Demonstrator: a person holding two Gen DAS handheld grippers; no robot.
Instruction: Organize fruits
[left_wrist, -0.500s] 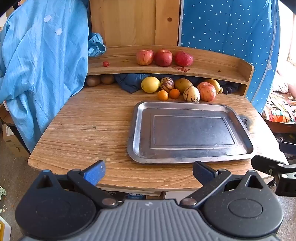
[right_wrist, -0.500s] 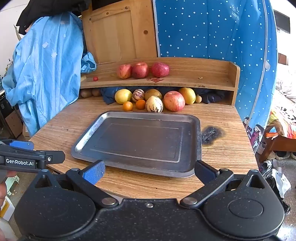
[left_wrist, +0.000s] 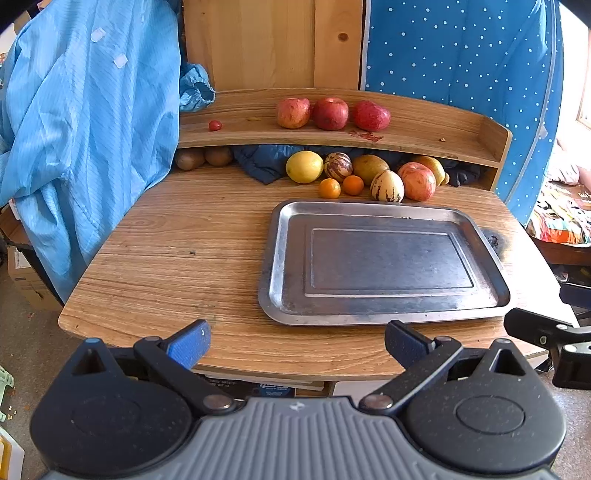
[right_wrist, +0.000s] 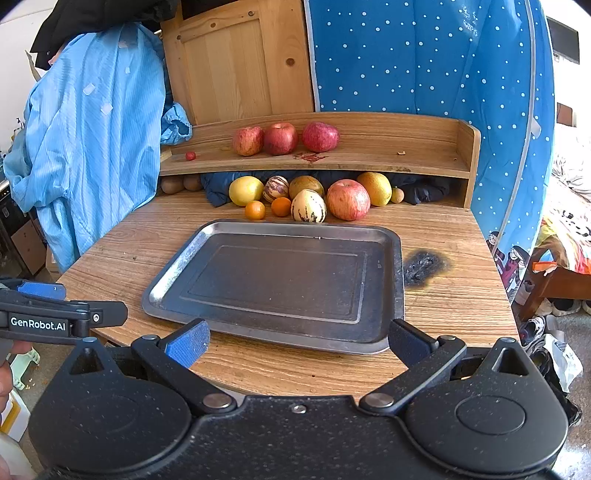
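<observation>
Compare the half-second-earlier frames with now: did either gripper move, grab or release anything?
No visible change. The left gripper and right gripper stay open and empty at the table's near edge. The tray is still bare, and the fruits remain behind it and on the shelf.

left tongs (left_wrist: 297, 341) spread, empty | tray (left_wrist: 280, 236) bare | fruits (left_wrist: 386, 186) behind tray, perhaps touching
</observation>
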